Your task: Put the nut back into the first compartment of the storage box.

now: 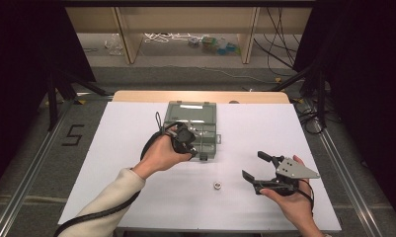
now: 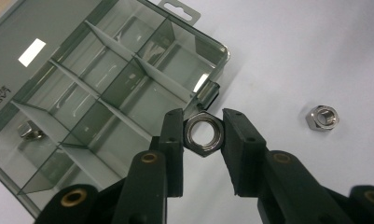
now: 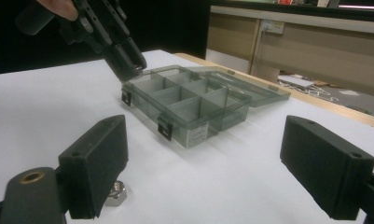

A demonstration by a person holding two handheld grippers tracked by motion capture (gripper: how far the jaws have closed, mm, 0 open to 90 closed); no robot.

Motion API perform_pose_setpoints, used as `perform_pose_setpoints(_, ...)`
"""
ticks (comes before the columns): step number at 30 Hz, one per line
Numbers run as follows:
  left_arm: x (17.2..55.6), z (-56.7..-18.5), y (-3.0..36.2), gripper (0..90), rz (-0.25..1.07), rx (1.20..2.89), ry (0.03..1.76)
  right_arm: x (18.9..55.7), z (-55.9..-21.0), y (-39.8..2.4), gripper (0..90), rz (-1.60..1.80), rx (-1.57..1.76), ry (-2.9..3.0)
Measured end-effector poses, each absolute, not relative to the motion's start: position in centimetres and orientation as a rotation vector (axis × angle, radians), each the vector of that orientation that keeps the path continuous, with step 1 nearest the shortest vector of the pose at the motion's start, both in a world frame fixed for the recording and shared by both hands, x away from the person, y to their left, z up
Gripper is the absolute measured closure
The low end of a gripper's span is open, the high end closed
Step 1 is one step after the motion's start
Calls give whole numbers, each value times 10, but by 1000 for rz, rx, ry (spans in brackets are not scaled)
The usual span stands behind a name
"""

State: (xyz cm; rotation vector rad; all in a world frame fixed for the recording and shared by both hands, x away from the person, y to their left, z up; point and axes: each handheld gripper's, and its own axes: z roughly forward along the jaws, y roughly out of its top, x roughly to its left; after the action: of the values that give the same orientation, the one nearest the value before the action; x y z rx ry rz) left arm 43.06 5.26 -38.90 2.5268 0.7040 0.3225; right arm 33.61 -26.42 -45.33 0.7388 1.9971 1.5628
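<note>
Our left hand-held gripper (image 2: 202, 135) pinches 1 hex nut (image 2: 203, 136) at the near edge of the open divided box (image 2: 110, 79); we should centre it over a compartment before releasing. A second nut (image 1: 217, 185) lies on the counter (image 1: 264, 133), beside our open, empty right hand-held gripper (image 1: 253, 167).

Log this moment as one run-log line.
left gripper: shut on hex nut, over organizer box corner | right gripper: open, idle | second nut: on table

Bright overhead light, dark surroundings, soft focus
</note>
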Motion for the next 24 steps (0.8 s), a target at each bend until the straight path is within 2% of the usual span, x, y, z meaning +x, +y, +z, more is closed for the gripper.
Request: perform_pose_setpoints(24, 454, -384, 69, 704, 356, 2480, 827, 336, -453, -264, 159, 1560, 741, 1996)
